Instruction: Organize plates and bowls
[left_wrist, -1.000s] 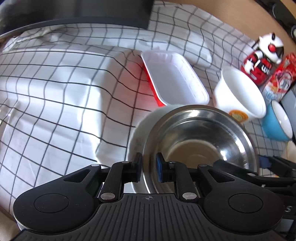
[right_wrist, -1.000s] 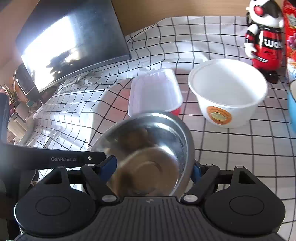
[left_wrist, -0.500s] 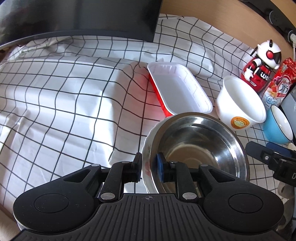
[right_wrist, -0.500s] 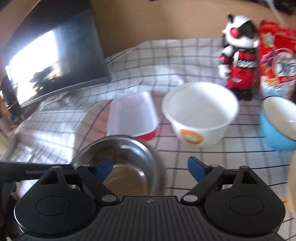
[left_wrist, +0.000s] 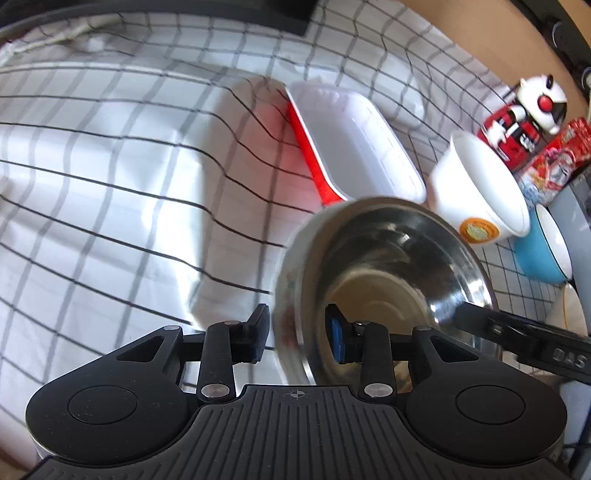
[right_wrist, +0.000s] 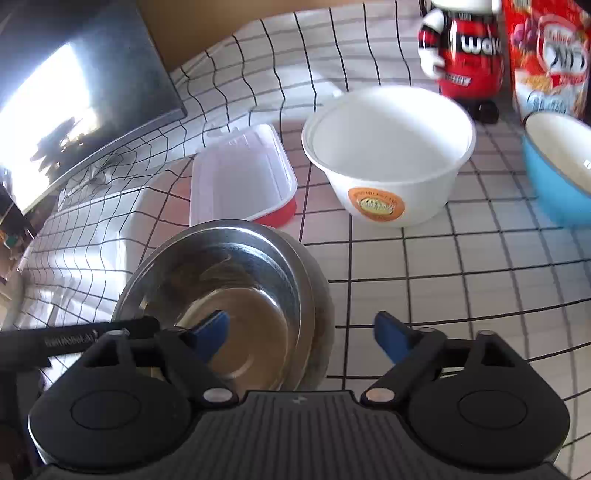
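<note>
Shiny steel is what we are working with: the metal bowl (left_wrist: 388, 280) sits on the checked cloth (left_wrist: 110, 184), and it looks nested in a second bowl (right_wrist: 317, 295) of the same kind, whose rim peeks out on one side. The red and white tray (left_wrist: 354, 147) is just behind the metal bowl; the white paper bowl (right_wrist: 388, 155) is behind it and to the right; the blue bowl (right_wrist: 557, 170) is farther right again, and the toy robot (right_wrist: 461, 55) stands at the back.

Our left gripper (left_wrist: 295, 332) has its fingers one on each side of the bowl's rim; the jaws are opening, and the pads no longer press on the rim. Our right gripper (right_wrist: 299, 332) has its fingers spread apart around the other side of the rim; its jaws are closing, but they do not pinch it yet.

To do this step well, we think we should let go slowly; we should check the bowl sits flat in the one below; then we should lift both grippers straight up so we do not knock it.

A second ago our left gripper was clamped tight on the rim; now it has let go. Half a second ago our right gripper was beside the bowl; now its fingers are around the rim again.
</note>
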